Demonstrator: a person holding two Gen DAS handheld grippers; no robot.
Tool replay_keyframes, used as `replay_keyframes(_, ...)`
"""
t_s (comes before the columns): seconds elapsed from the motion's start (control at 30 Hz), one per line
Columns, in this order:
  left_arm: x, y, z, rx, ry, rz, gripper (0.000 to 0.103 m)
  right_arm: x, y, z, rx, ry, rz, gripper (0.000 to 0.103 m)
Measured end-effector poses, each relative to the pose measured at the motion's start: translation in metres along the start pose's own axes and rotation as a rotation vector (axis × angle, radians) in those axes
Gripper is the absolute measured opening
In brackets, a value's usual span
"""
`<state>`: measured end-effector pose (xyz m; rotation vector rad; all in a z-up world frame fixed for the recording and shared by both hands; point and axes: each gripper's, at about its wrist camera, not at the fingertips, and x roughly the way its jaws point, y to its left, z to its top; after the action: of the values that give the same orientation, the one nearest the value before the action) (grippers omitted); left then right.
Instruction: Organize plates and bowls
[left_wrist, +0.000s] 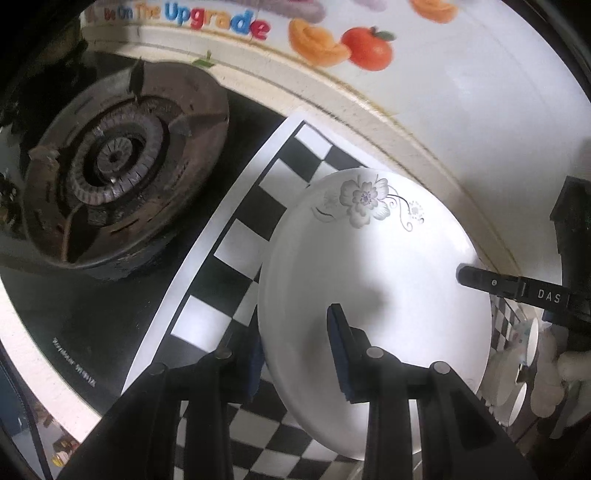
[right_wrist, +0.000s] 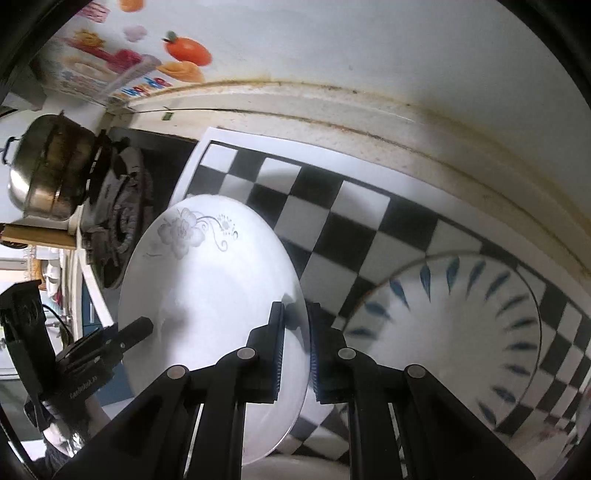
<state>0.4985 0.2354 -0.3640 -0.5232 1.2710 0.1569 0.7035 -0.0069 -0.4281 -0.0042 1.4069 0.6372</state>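
Note:
A white plate with a grey flower print (left_wrist: 373, 280) is held up over the checkered mat (left_wrist: 236, 243) by both grippers. My left gripper (left_wrist: 295, 350) is shut on the plate's left rim, one finger above and one below. My right gripper (right_wrist: 295, 339) is shut on the plate's (right_wrist: 207, 288) right rim. The right gripper's finger (left_wrist: 480, 278) shows at the plate's far edge in the left wrist view. The left gripper (right_wrist: 136, 328) shows at the plate's left edge in the right wrist view. A white bowl with blue leaf marks (right_wrist: 461, 332) lies on the mat (right_wrist: 354, 221) to the right.
A gas burner (left_wrist: 118, 166) sits on the black stove left of the mat. A steel pot (right_wrist: 48, 170) stands on the far burner. The tiled wall (right_wrist: 369, 55) with fruit stickers runs behind. More white cups or bowls (left_wrist: 517, 369) lie at the right.

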Motion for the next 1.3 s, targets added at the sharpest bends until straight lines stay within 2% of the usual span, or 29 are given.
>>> replay_keyframes(0.17, -0.03, -0.016, -0.014, 0.055, -0.022, -0.012, 0.029, -0.036, 0.0, -0.038, 0.017, -0.051, 0.021, 0.014)
replay_keyframes(0.47, -0.068, -0.051, -0.067, 0.175, -0.04, -0.037, 0.029, -0.104, -0.014, -0.129, 0.079, -0.142, 0.039, 0.014)
replay_keyframes(0.77, -0.07, -0.083, -0.11, 0.269, -0.01, -0.066, 0.029, -0.144, -0.037, -0.207, 0.15, -0.215, 0.038, 0.014)
replay_keyframes(0.97, -0.048, -0.096, -0.135, 0.317, 0.052, -0.06, 0.029, -0.148, -0.059, -0.251, 0.196, -0.229, 0.024, 0.013)
replay_keyframes(1.3, -0.001, -0.101, -0.163, 0.368, 0.151, -0.017, 0.029, -0.099, -0.095, -0.302, 0.304, -0.179, 0.033, 0.013)
